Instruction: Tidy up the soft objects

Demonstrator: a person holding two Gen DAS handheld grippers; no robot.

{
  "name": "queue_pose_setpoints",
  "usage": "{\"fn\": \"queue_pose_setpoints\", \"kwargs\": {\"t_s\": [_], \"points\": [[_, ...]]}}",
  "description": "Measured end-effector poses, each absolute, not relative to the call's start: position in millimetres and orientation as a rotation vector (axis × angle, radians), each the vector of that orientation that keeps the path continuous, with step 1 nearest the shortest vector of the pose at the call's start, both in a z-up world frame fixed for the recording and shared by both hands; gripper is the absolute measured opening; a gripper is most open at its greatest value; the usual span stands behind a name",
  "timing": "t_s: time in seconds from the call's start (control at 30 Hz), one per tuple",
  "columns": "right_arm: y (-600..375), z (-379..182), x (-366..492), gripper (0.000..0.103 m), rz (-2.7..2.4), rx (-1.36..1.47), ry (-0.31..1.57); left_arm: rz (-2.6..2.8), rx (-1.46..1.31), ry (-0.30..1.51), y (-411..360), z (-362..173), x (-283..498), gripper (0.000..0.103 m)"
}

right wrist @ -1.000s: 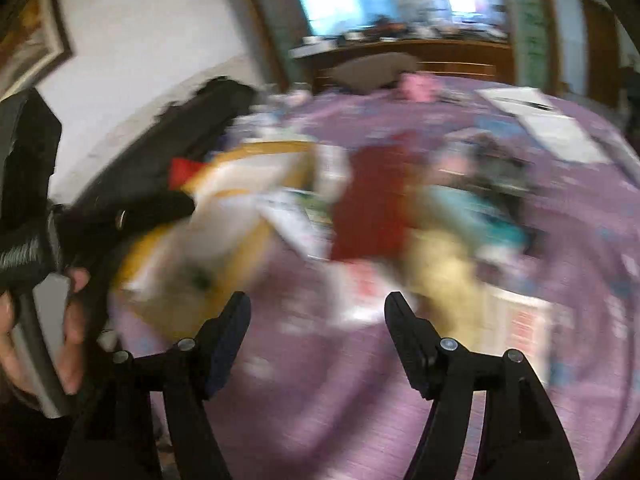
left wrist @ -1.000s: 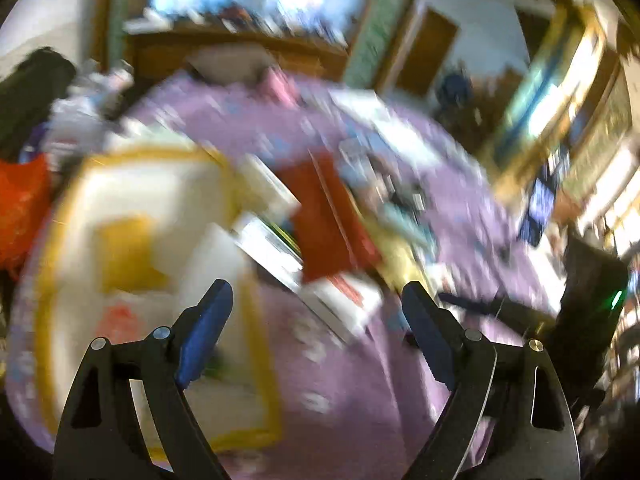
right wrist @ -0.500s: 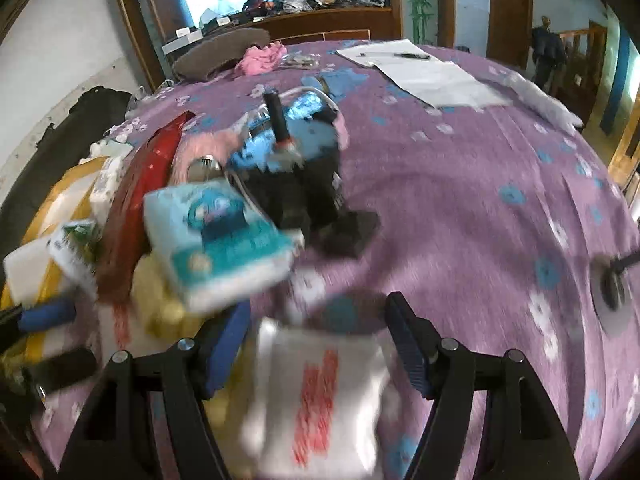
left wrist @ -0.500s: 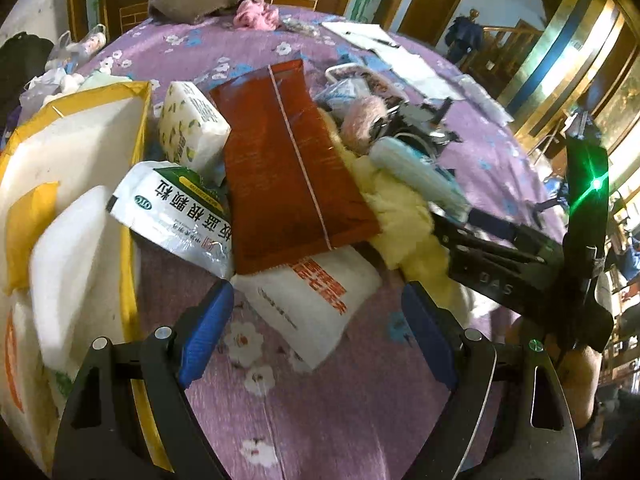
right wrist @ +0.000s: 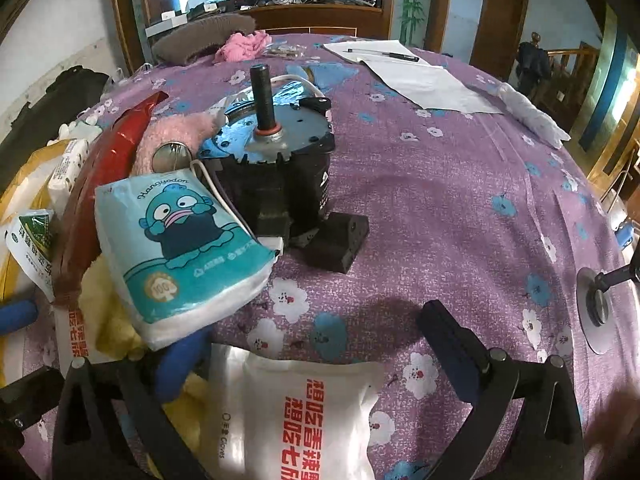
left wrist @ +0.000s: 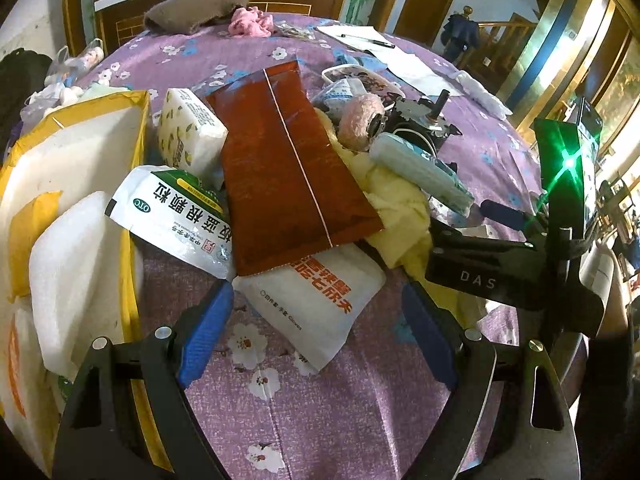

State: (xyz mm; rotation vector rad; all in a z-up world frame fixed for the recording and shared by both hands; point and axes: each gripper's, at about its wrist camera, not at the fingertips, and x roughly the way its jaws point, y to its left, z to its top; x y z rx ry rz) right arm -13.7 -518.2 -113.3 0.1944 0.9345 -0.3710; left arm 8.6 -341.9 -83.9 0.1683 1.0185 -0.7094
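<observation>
Both grippers have dropped onto the pile — right gripper (right wrist: 316, 354) jaws just opened, straddling the white glove packet (right wrist: 296, 420); left gripper (left wrist: 318, 332) released too. Next: clamp the packet.

A black motor (right wrist: 276, 168) stands on the purple tablecloth (right wrist: 460, 200); papers (right wrist: 416, 76) lie beyond.

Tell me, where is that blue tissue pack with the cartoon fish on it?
In the right wrist view, the tissue pack sits left of centre, leaning against the black motor, over the yellow cloth.
</observation>
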Motion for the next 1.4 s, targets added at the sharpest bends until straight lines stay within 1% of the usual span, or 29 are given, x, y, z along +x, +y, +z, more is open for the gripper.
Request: {"fn": "queue_pose_setpoints", "kwargs": {"t_s": [1.4], "points": [[-516.7, -112.8, -14.5, 0.103, -0.373, 0.195, 0.935, -0.704, 0.169, 0.992, -340.3, -84.1, 3.8, 0.087]]}}
